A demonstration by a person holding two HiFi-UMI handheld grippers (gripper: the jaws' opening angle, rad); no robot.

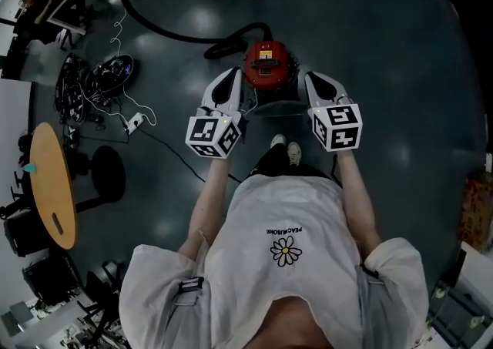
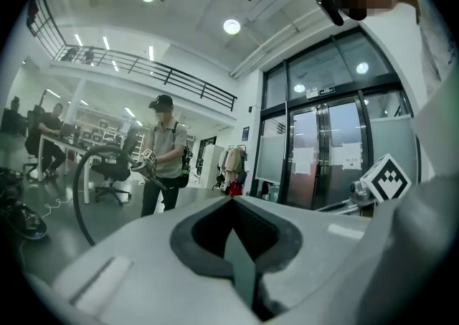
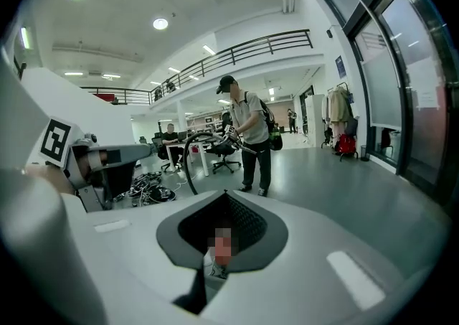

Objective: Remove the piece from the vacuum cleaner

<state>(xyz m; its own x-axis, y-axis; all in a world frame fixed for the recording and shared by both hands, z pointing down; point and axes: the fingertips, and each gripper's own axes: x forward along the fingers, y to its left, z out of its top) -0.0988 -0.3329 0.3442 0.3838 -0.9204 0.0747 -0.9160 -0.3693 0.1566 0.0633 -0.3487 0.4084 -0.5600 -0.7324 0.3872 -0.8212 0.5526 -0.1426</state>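
dark floor [image 1: 370, 47] beneath red vacuum cleaner [image 1: 267, 64]

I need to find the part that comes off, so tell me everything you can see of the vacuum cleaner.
The vacuum cleaner is a small round canister with a glossy red, plastic-looking shell, a yellow label and a dark centre on top. It stands upright on the dark floor, ahead of the person's shoes, framed in the head view by the left gripper and the right gripper. A black hose runs from it and arcs away leftward. Finer parts are too small to tell.
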